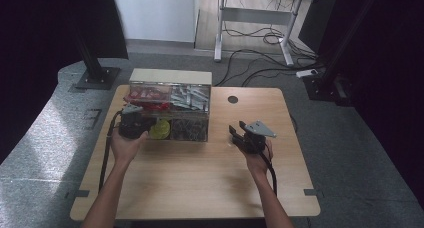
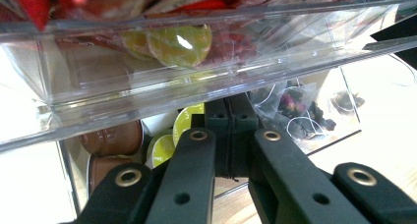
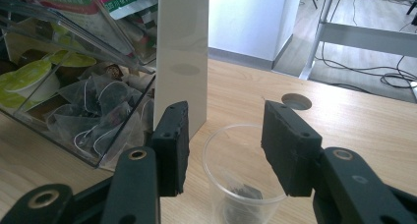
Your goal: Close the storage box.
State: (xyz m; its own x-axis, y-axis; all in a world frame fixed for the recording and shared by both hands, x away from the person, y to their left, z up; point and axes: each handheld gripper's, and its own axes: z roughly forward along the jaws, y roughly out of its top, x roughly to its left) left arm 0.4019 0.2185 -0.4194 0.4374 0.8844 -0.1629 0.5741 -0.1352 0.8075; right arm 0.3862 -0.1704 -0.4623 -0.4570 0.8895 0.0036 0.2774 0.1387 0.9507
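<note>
Right gripper (image 3: 223, 145) wide open, jaws straddling cup (image 3: 241, 182) rim; one tea bag (image 3: 246, 192) inside. Best to lower squarely, squeeze lightly: thin plastic. Left gripper (image 2: 230, 135) closed, apparently empty, at organizer (image 1: 170, 110) lower drawer front. Beyond: two brown pods (image 2: 114, 138), two green (image 2: 189, 118), several tea bags.

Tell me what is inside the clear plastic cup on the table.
The clear plastic cup holds one dark tea bag near its bottom. The right claw straddles it, open; the cup's base is cut off.
</note>
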